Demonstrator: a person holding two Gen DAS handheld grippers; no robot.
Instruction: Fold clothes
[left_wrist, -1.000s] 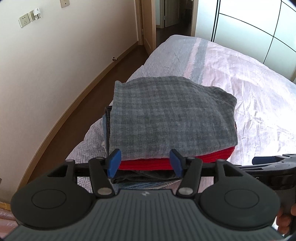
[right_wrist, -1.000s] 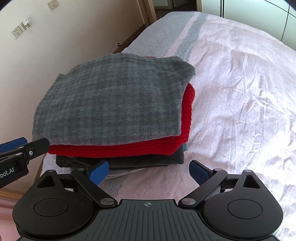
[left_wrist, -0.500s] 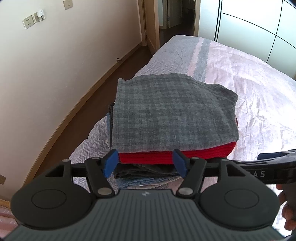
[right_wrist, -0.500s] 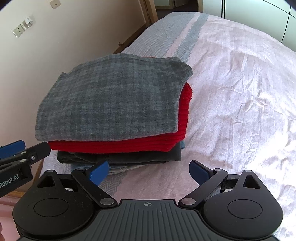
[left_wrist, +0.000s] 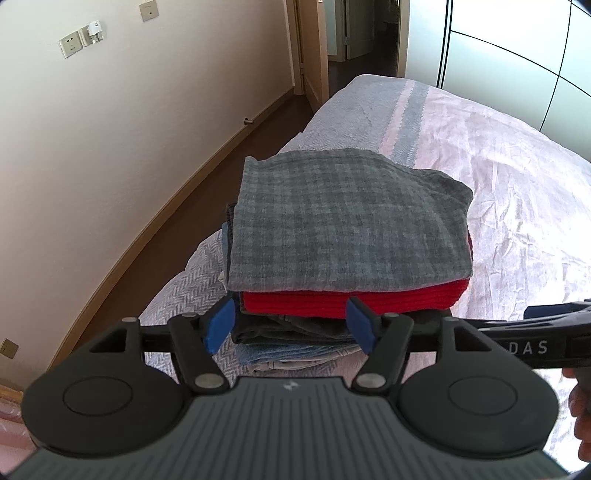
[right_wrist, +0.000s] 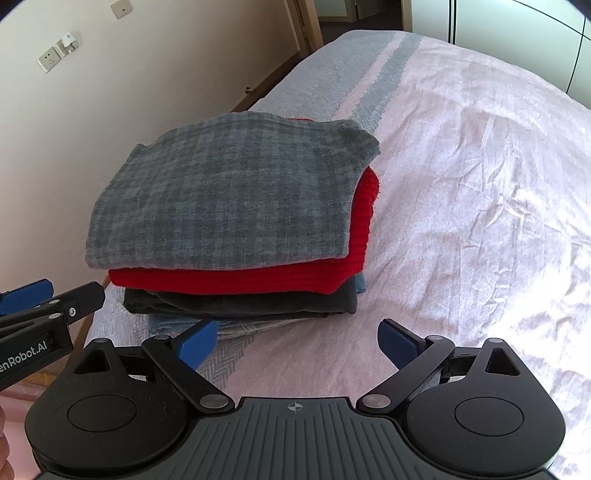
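Over by the wall-side edge of the bed (right_wrist: 461, 184), both grippers have drawn back from the stack of folded clothes (left_wrist: 347, 266) in the last second; a moment ago they sat closer and lower against its near side, and now more of the bedspread shows between them and the pile.

Starting on the left, the left gripper (left_wrist: 291, 325) hovers in front of the stack's near edge, its jaws apart and holding nothing. Its blue pads (left_wrist: 219, 325) frame the lower layers from in front, and I can't say for certain whether they graze the cloth, though they look just clear of it.

In the middle, the stack sits undisturbed: a grey checked garment (right_wrist: 229, 199) on top, a red knit (right_wrist: 236, 280) beneath it, a dark grey piece (right_wrist: 240, 304) under that, and something pale blue (right_wrist: 184, 325) at the bottom. The edges line up fairly squarely, with the red knit bulging out a little on the right side.

To the right, the right gripper (right_wrist: 295, 339) is also empty, jaws spread wide over bare bedspread, a little apart from the pile.

With both tools pulling away and nothing unfolded in sight, I'd judge the folding finished, or at least this pile done.
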